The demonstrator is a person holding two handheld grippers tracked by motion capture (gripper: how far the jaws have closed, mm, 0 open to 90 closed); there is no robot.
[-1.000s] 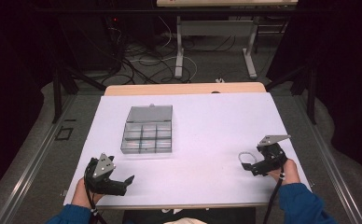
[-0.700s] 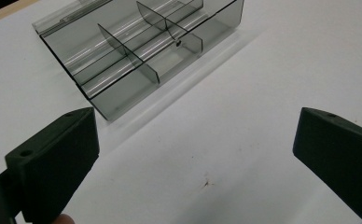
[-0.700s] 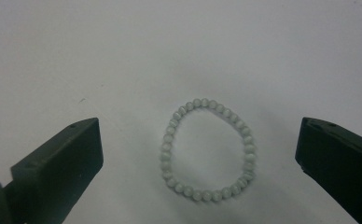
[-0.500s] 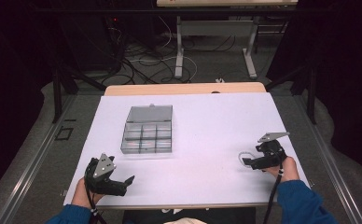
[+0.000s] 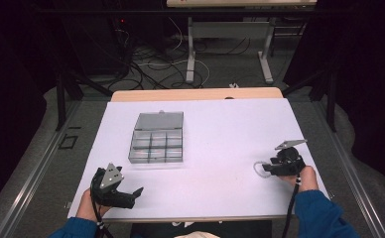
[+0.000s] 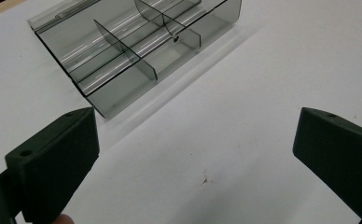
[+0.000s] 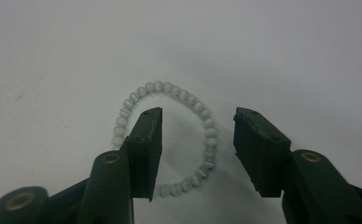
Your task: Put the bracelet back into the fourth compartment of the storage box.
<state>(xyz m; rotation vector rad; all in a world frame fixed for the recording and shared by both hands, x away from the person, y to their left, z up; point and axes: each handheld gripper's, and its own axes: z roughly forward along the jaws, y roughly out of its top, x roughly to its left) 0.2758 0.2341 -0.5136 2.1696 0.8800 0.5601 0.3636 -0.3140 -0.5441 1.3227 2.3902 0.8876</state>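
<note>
— On the desk (image 5: 220, 129), near its right edge, lies the bead bracelet (image 7: 167, 88). The right tool (image 7: 198, 140)?
— Jaws just closing, straddling one side, not yet pinching. The left tool (image 6: 195, 154) is spread wide near the clear divided box (image 6: 137, 46).

— Where do we look from?
— High above the near edge, facing forward and down on the table (image 5: 220, 129). Our left gripper (image 6: 195, 154) camera sits close, facing the compartment box (image 6: 137, 42) beyond its jaws.
— Shared ground?
— That box (image 5: 157, 137); the right gripper (image 7: 198, 140) camera hangs close over the bead bracelet (image 7: 170, 88).
</note>
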